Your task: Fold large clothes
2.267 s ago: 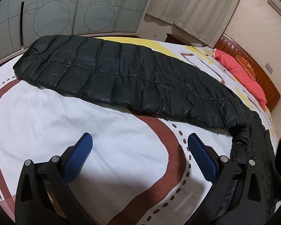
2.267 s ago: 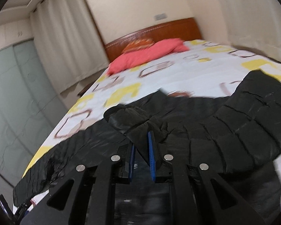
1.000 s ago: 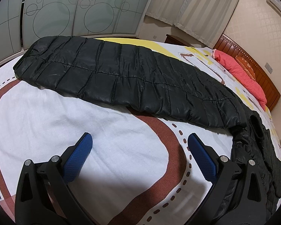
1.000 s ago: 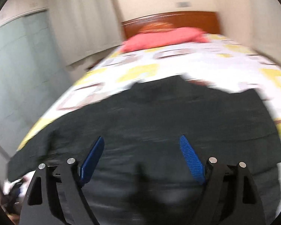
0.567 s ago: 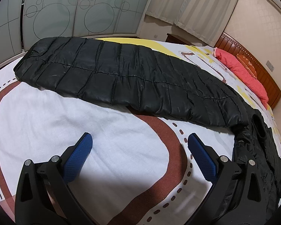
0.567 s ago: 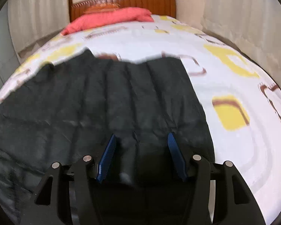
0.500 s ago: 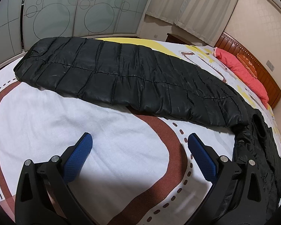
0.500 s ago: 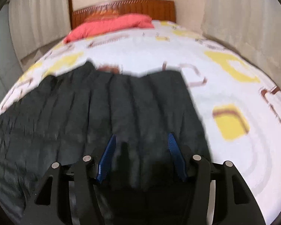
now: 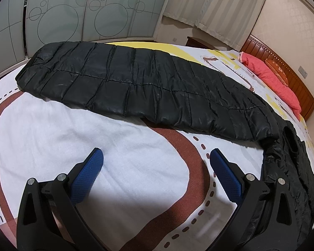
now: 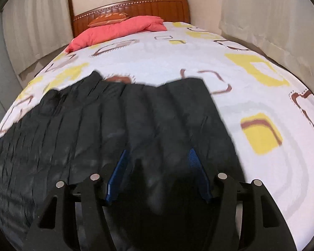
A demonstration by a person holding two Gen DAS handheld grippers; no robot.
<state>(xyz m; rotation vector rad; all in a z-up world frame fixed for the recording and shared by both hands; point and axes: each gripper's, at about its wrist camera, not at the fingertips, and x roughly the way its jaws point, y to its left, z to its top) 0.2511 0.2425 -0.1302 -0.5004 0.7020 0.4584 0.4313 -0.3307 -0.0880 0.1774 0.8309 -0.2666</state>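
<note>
A long black quilted puffer coat (image 9: 140, 87) lies stretched across the patterned bedsheet (image 9: 52, 129); its bunched part runs down the right side (image 9: 286, 167). My left gripper (image 9: 155, 167) is open and empty, over bare sheet, short of the coat's near edge. In the right wrist view the coat (image 10: 115, 121) lies flat, its far edge toward the pillows. My right gripper (image 10: 159, 156) is open and empty, just above the coat; a raised fold of the coat sits between its blue pads (image 10: 193, 159).
A pink quilt (image 10: 119, 31) and an orange pillow (image 10: 108, 17) lie by the wooden headboard (image 10: 157, 6). Curtains (image 10: 272, 21) hang on the right. Frosted glass wardrobe doors (image 9: 73, 14) stand behind the foot of the bed.
My right gripper let go of the coat, opened, and swung right over the flattened coat body; its jaws narrowed a little. The left gripper has stayed still and open.
</note>
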